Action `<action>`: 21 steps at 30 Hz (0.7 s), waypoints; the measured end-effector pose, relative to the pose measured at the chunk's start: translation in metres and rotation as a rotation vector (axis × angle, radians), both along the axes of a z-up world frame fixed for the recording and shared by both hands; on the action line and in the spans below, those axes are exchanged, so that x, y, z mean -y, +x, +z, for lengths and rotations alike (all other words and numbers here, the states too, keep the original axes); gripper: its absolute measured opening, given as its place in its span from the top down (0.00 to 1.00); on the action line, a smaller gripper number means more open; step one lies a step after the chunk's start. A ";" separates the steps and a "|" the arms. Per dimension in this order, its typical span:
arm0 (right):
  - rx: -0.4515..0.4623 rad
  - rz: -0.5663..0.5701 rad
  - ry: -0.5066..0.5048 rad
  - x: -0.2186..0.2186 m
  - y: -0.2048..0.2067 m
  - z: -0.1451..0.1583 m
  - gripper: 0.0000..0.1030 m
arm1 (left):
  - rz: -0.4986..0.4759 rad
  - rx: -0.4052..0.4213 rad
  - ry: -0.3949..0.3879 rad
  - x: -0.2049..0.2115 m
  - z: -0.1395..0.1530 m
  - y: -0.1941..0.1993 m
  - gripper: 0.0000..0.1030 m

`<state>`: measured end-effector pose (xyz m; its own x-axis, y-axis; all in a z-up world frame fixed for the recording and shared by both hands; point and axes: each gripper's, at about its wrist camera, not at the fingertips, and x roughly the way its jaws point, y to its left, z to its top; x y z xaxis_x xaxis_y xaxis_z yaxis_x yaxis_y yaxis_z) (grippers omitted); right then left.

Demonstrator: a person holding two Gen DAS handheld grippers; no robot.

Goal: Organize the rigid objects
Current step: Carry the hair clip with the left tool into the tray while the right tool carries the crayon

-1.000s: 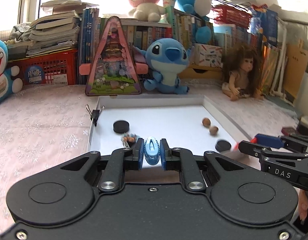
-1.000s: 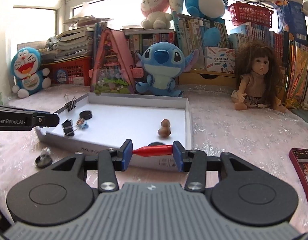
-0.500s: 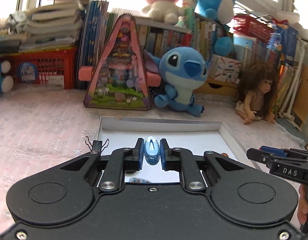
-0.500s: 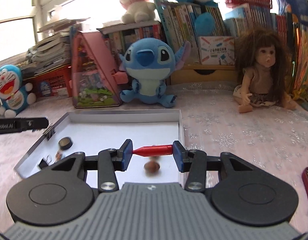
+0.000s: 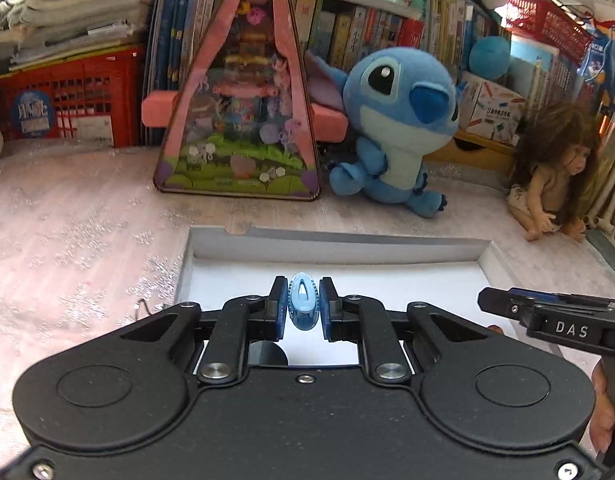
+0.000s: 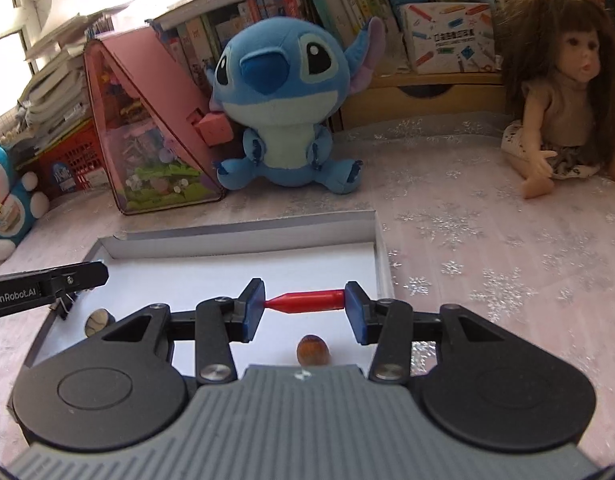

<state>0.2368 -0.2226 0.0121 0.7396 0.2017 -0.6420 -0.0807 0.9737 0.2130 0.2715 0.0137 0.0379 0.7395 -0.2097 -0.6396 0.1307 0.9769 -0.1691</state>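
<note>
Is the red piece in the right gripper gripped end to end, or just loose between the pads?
Gripped: the red piece lies crosswise, each end against a blue pad of the right gripper, above the white tray.

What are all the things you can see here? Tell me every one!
White tray: one, on the pink tablecloth.
Nut: one, brown, in the tray.
Binder clip: one, black, on the tray's left wall.
Blue plush toy: one, behind the tray.
Pink triangular playhouse: one, left of the plush.
Doll: one, brown-haired, far right.
Red crate: one, back left.
Left gripper: shut on a light blue clip.
Right gripper: shut on a red cap.
</note>
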 end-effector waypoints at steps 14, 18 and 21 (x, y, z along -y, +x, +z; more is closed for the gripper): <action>-0.012 -0.012 -0.028 -0.005 0.007 -0.011 0.53 | 0.008 -0.055 0.063 0.009 -0.027 0.008 0.85; -0.018 -0.009 -0.040 -0.007 0.008 -0.011 0.53 | -0.002 -0.053 0.091 0.012 -0.028 0.009 0.85; -0.018 -0.005 -0.048 -0.008 0.008 -0.012 0.53 | -0.001 -0.052 0.094 0.012 -0.029 0.009 0.85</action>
